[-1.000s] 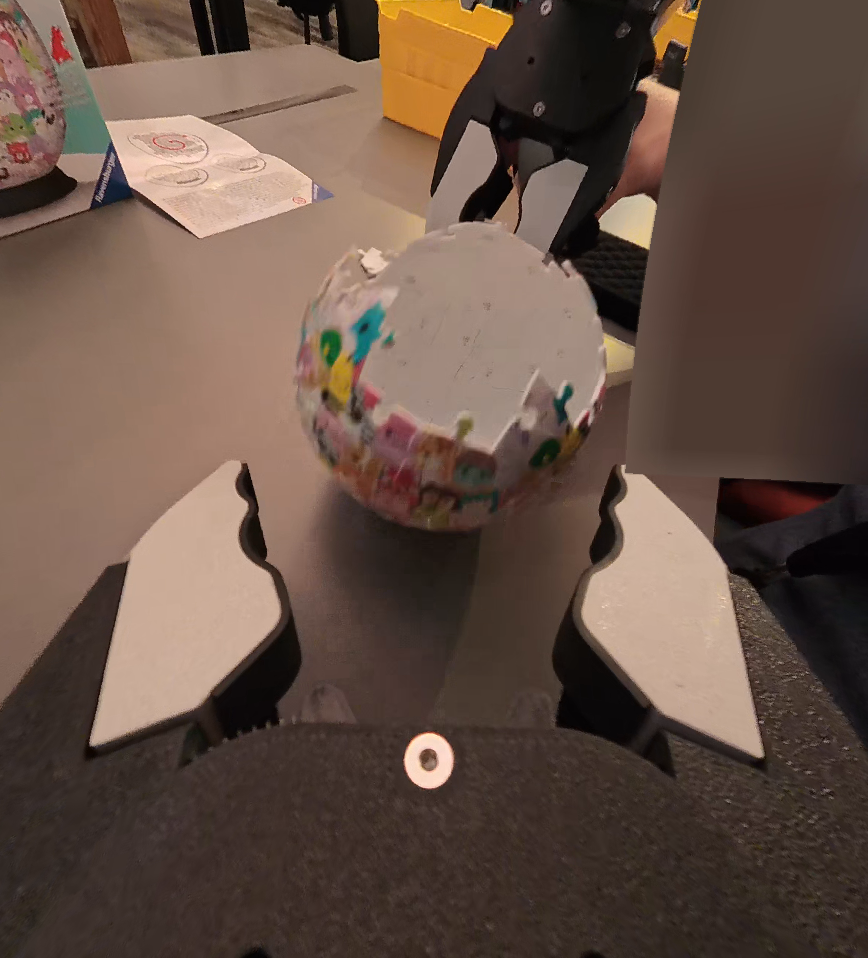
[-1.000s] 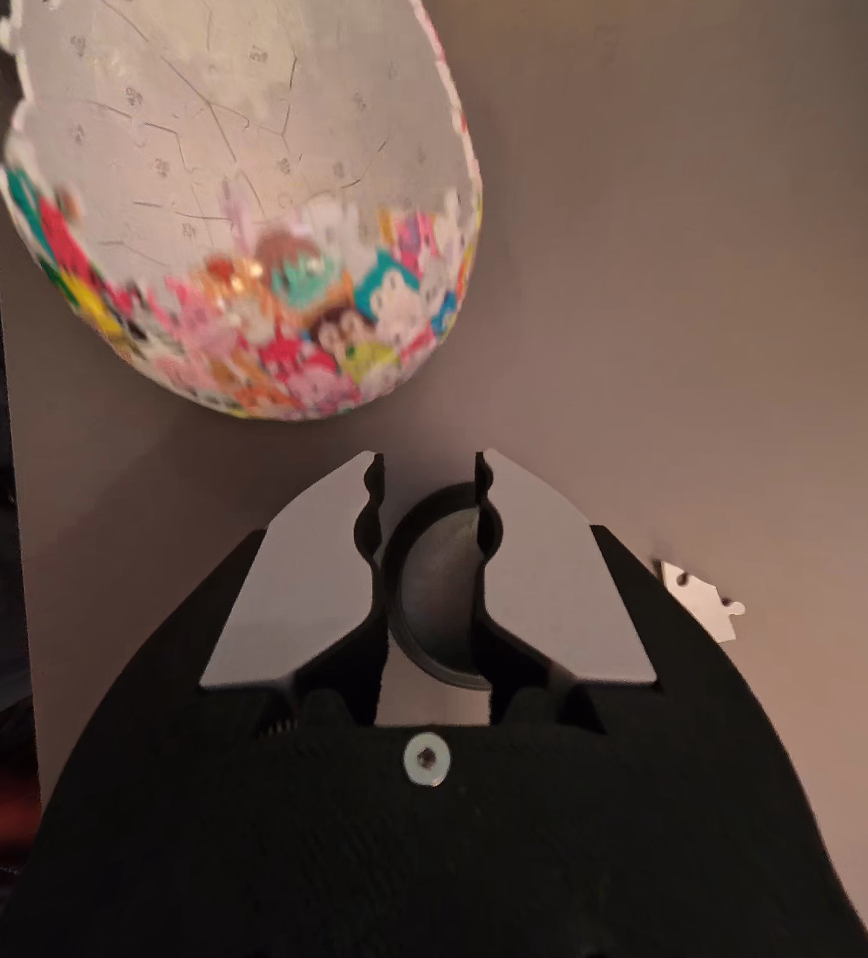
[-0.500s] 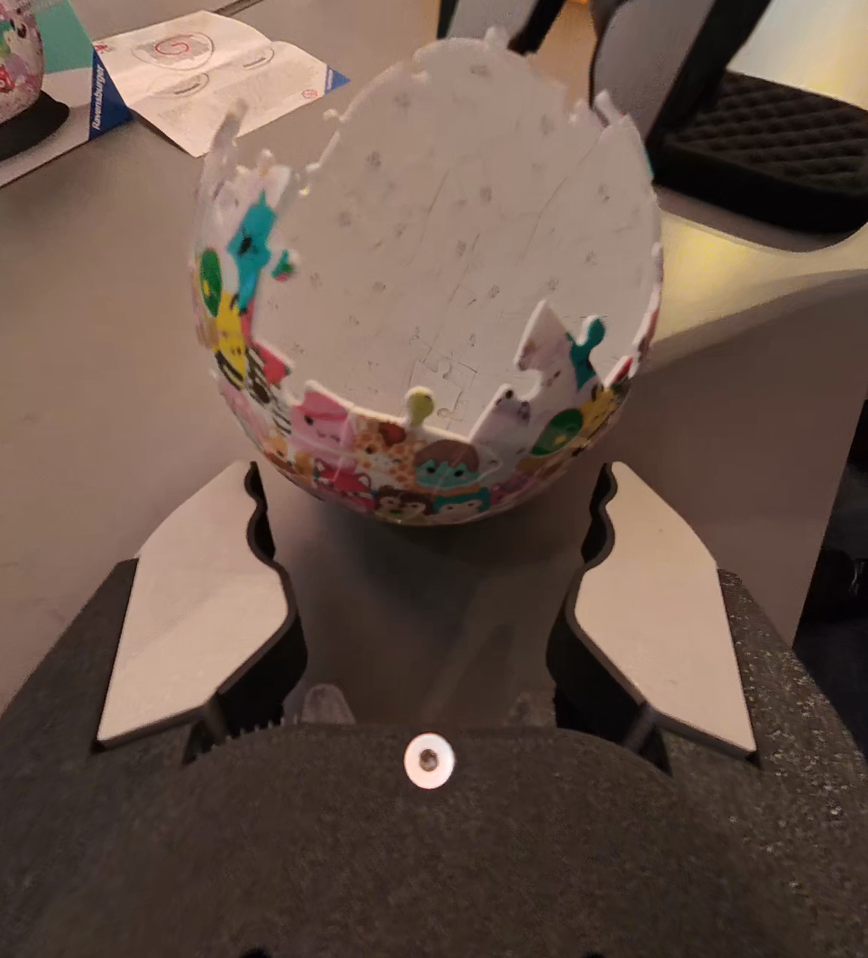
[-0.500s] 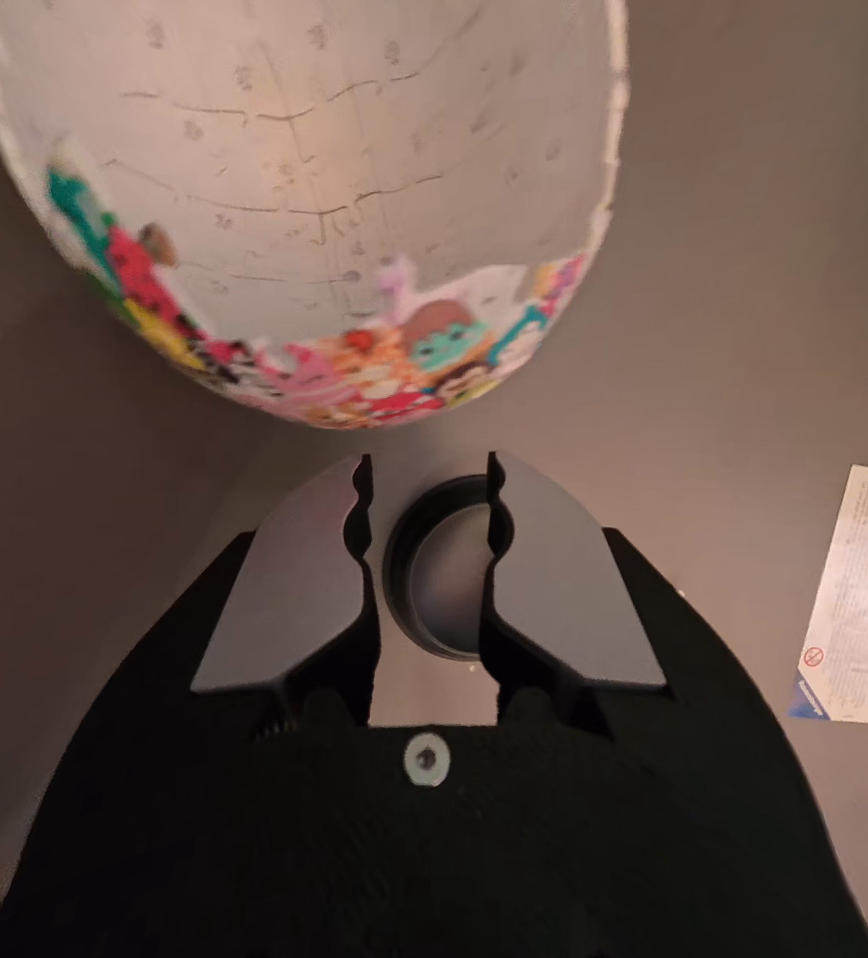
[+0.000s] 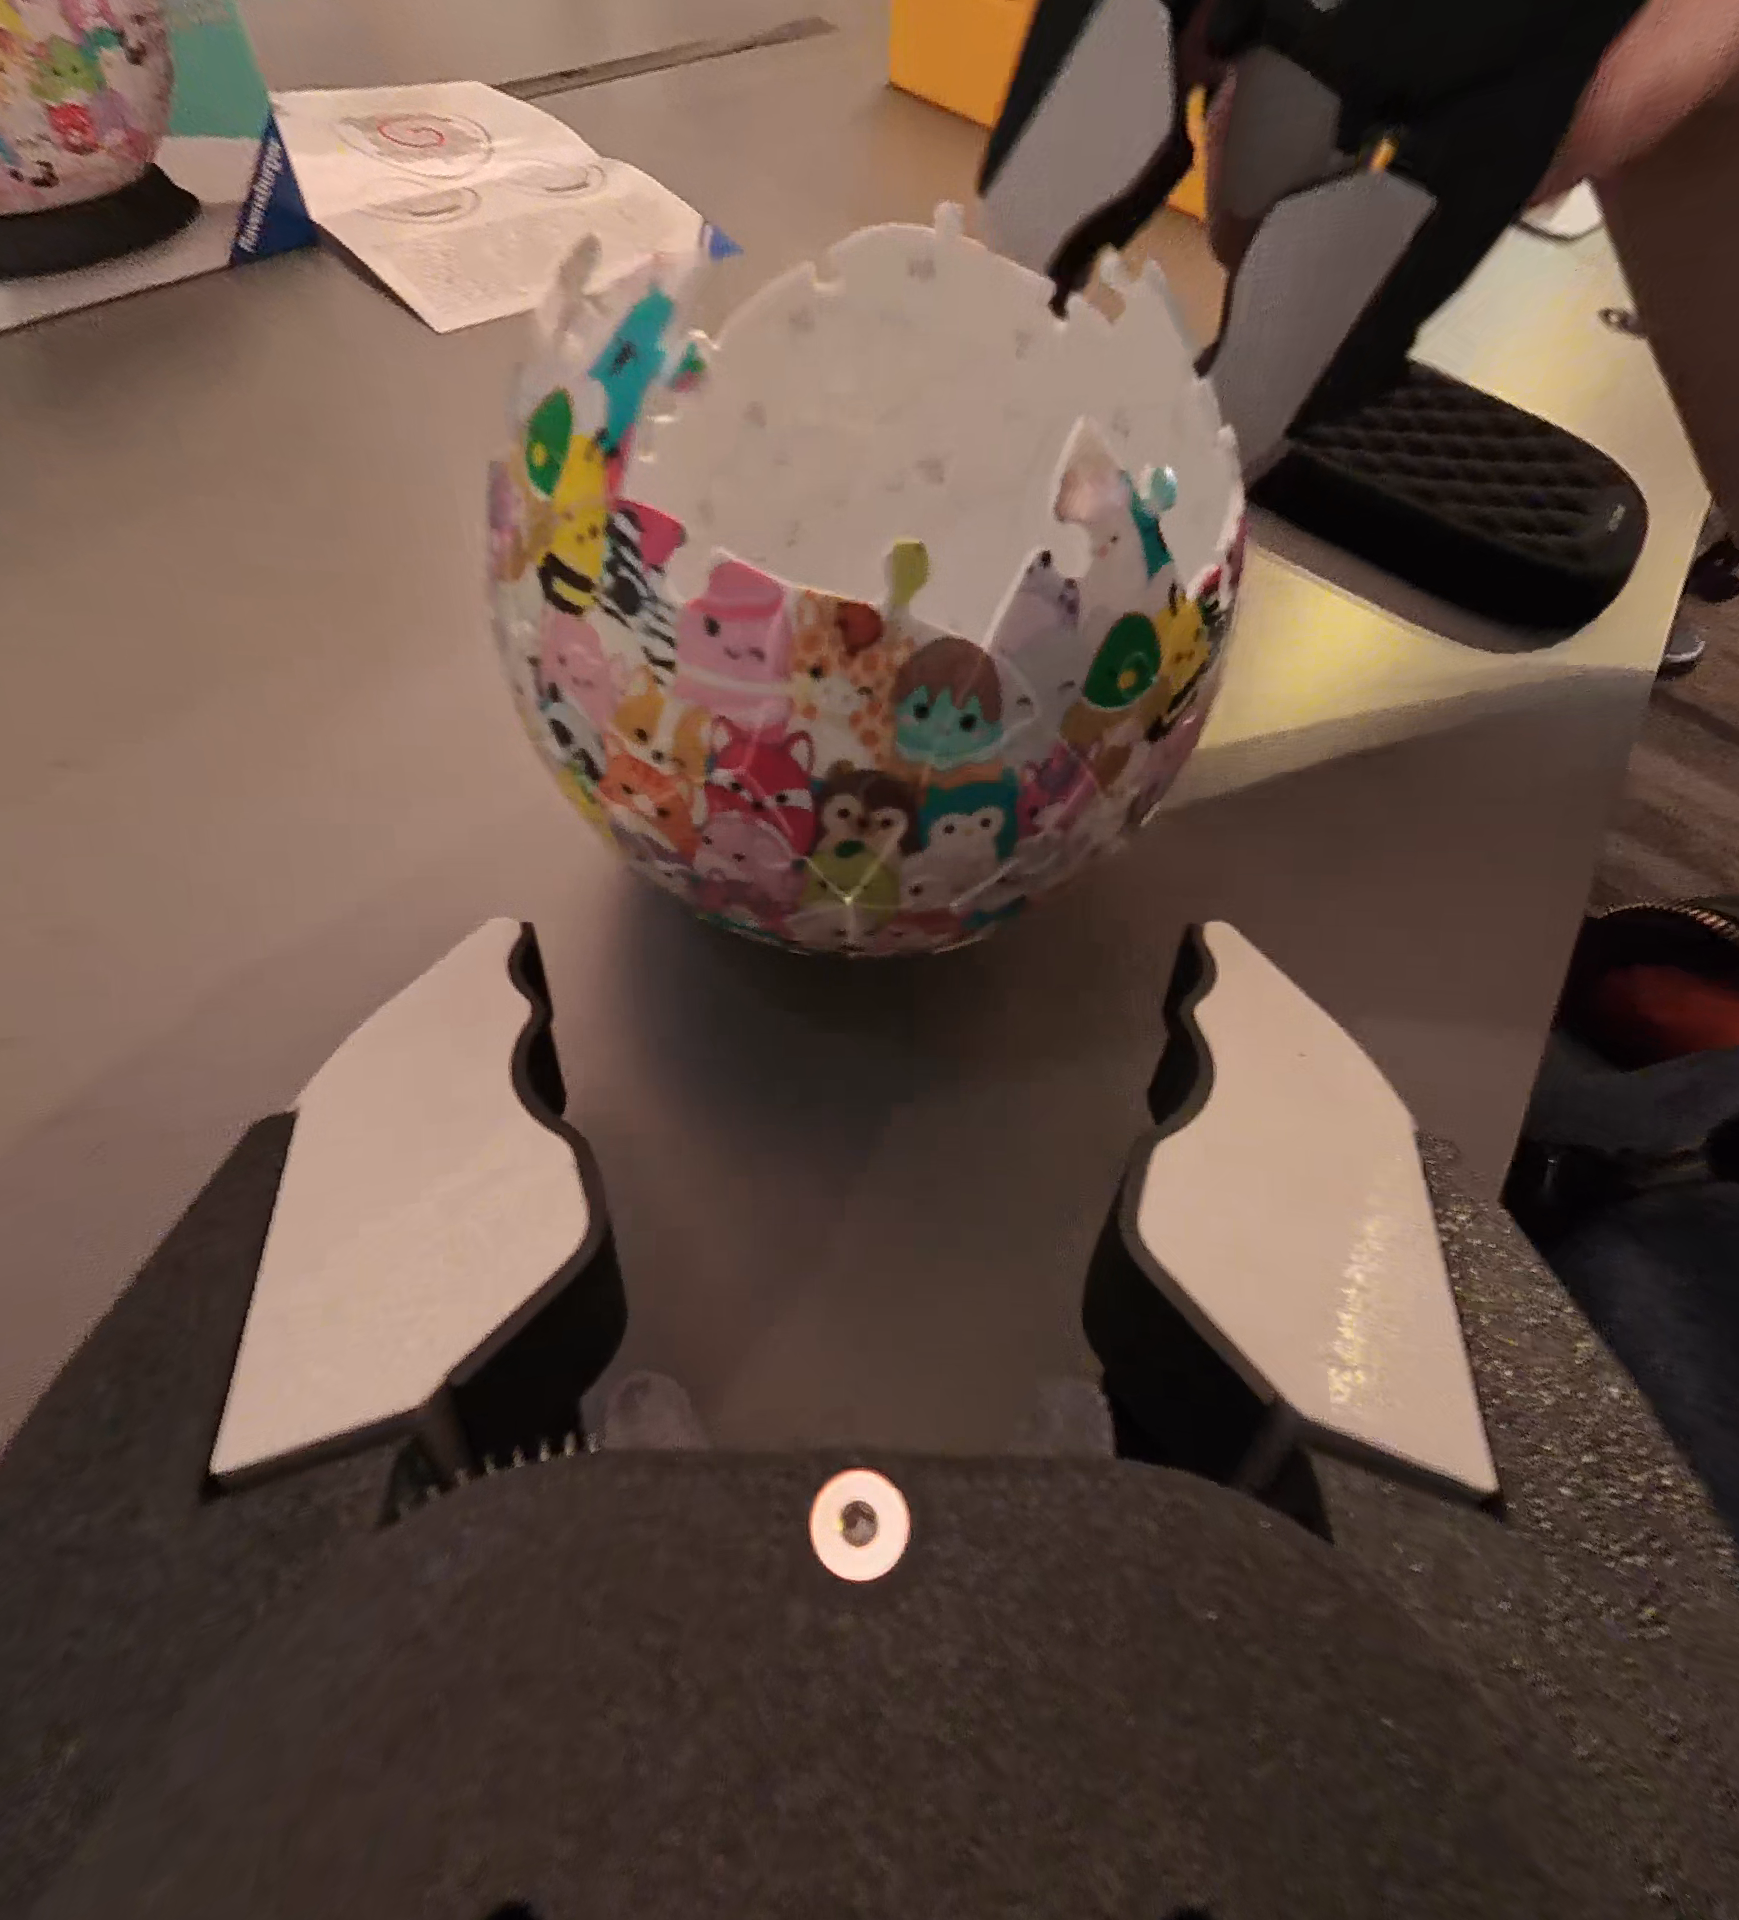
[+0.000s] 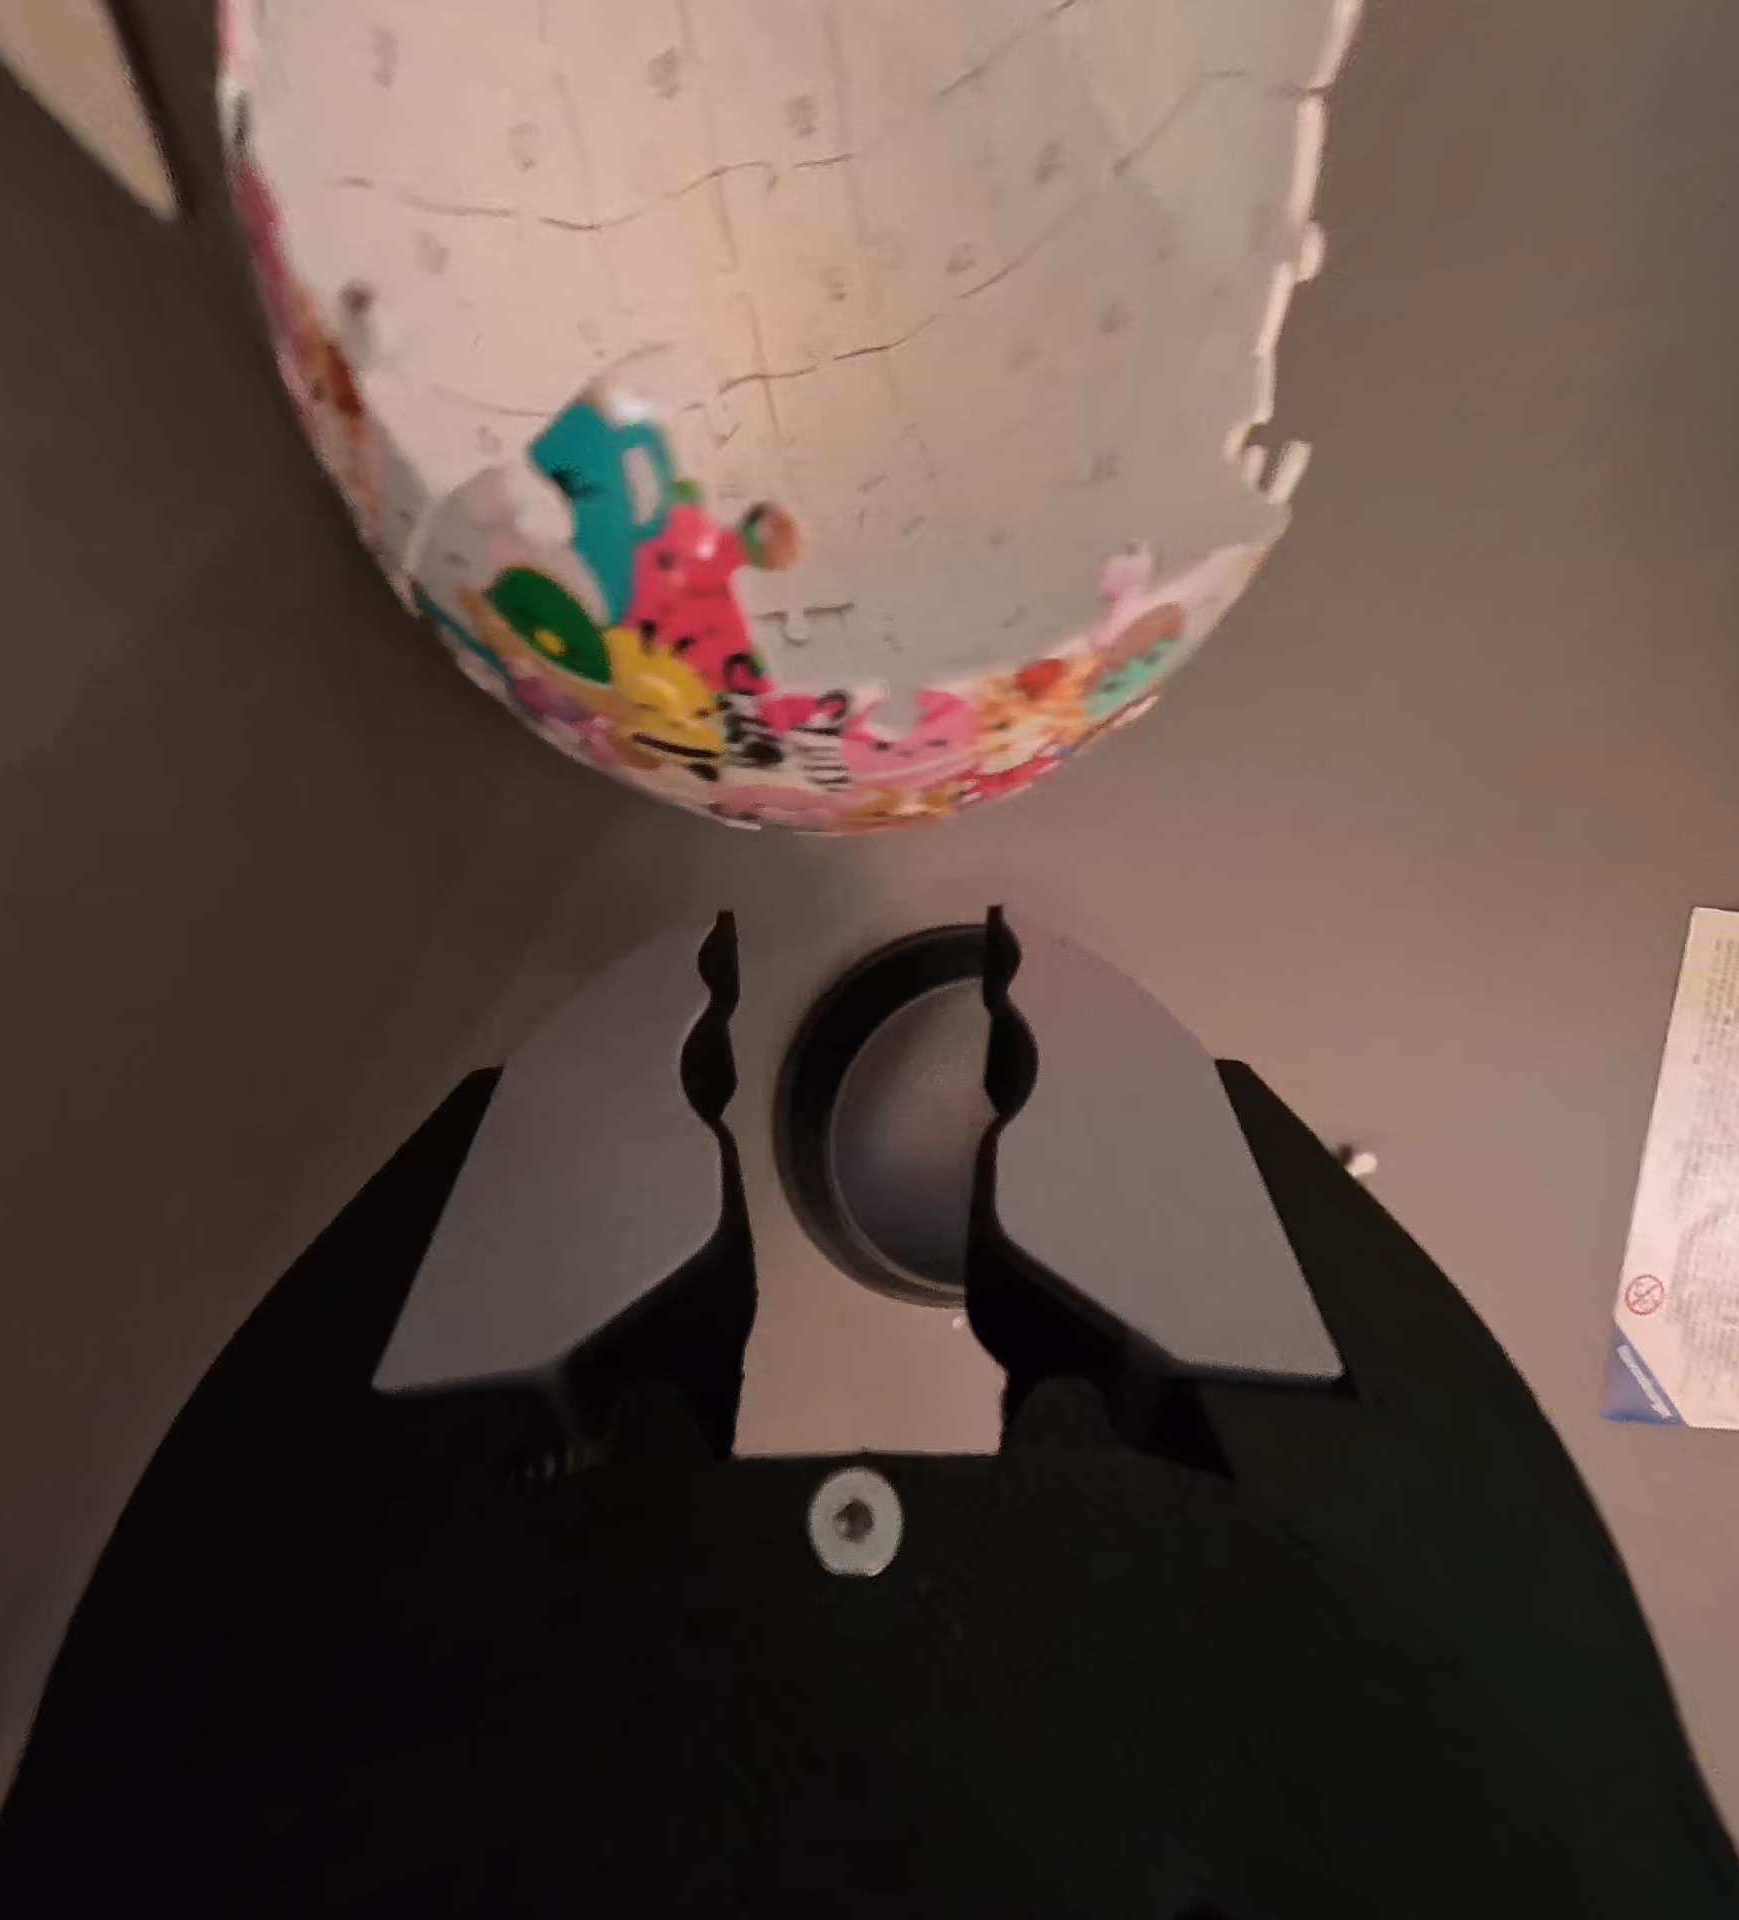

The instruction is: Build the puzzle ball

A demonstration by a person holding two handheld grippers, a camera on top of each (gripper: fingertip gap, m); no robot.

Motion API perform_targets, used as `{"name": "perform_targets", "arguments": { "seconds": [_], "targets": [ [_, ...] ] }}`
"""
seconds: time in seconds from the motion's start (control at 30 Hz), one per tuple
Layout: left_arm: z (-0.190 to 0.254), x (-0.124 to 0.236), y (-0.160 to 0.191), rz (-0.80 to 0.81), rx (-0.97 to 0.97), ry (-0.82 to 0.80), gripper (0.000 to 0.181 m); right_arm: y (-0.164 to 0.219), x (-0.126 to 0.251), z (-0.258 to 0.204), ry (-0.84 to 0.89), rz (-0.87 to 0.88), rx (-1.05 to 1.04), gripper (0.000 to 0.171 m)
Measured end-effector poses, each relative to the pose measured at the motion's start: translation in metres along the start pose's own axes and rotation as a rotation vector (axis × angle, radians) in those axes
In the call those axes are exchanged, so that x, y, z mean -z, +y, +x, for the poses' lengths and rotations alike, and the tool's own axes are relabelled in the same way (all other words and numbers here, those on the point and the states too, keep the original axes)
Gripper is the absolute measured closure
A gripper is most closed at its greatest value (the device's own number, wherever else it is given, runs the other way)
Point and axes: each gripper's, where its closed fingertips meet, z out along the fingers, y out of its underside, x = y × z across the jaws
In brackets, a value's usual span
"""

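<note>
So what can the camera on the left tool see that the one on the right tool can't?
Only the left wrist view shows the puzzle box, a yellow bin, a black padded mat and the ball's lower printed half. Only the right wrist view shows a black ring stand on the table, seen between the right tool's open fingers. Both show the half-built puzzle ball, the instruction sheet and the grey table.

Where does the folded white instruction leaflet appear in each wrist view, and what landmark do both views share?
Left wrist view: folded white instruction leaflet at upper left, behind the ball.
Right wrist view: leaflet at the right edge, mid-height.
Shared landmark: half-built colourful puzzle ball on the grey table.
</note>
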Motion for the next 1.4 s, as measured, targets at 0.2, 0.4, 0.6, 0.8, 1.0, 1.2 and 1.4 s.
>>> {"name": "perform_targets", "arguments": {
  "seconds": [0.2, 0.4, 0.6, 0.8, 1.0, 1.2, 1.4],
  "targets": [
    [0.009, -0.011, -0.008, 0.023, -0.051, -0.019, 0.075, -0.01, -0.003, 0.001, 0.016, 0.075, 0.066, 0.118],
    [0.014, -0.011, -0.015, 0.041, -0.1, 0.024, 0.073, -0.014, -0.002, -0.012, -0.019, 0.104, 0.092, 0.119],
    [0.009, -0.014, -0.017, 0.021, -0.164, 0.041, 0.063, -0.013, 0.001, -0.024, -0.055, 0.121, 0.064, 0.119],
    [0.005, -0.009, -0.006, 0.001, -0.155, 0.021, 0.058, -0.01, 0.006, -0.014, -0.005, 0.117, 0.057, 0.117],
    [0.008, -0.009, -0.006, -0.012, -0.194, -0.108, 0.056, -0.021, 0.003, 0.008, 0.039, 0.131, 0.1, 0.113],
    [0.015, -0.014, -0.015, 0.021, -0.23, -0.097, 0.052, -0.018, 0.0, -0.002, 0.004, 0.094, 0.137, 0.114],
    [0.007, -0.022, -0.022, 0.017, -0.222, -0.049, 0.051, -0.011, 0.004, -0.017, -0.034, 0.08, 0.067, 0.114]
  ]
}}
